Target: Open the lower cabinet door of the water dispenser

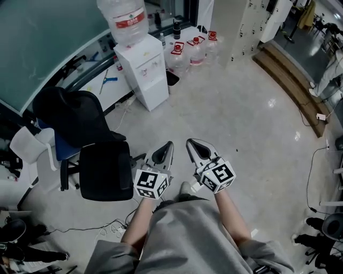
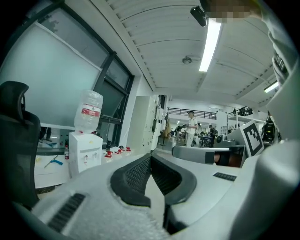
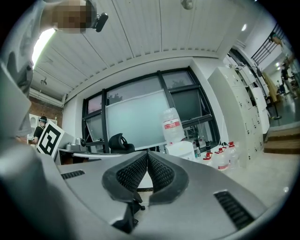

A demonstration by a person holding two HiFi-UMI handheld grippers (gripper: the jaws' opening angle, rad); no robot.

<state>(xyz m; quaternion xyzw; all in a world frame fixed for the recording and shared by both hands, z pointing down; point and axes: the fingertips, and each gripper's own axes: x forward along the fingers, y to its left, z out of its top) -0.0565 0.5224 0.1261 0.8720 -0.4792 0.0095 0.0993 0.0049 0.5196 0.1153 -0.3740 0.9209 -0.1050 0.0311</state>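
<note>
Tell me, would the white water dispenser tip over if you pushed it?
Possibly. The water dispenser is tall and narrow with a big bottle on top, so a high push might tip it. On the smooth floor a low push would probably slide it.

**No legible print**

We find nothing we can read. The red label [image 1: 128, 22] on the big bottle [image 1: 124, 9] atop the water dispenser [image 1: 146, 69] carries print too small to make out (likewise the spare bottles' [image 1: 188, 52] labels). The marker cubes [image 1: 151, 183] show only black-and-white patterns.
</note>
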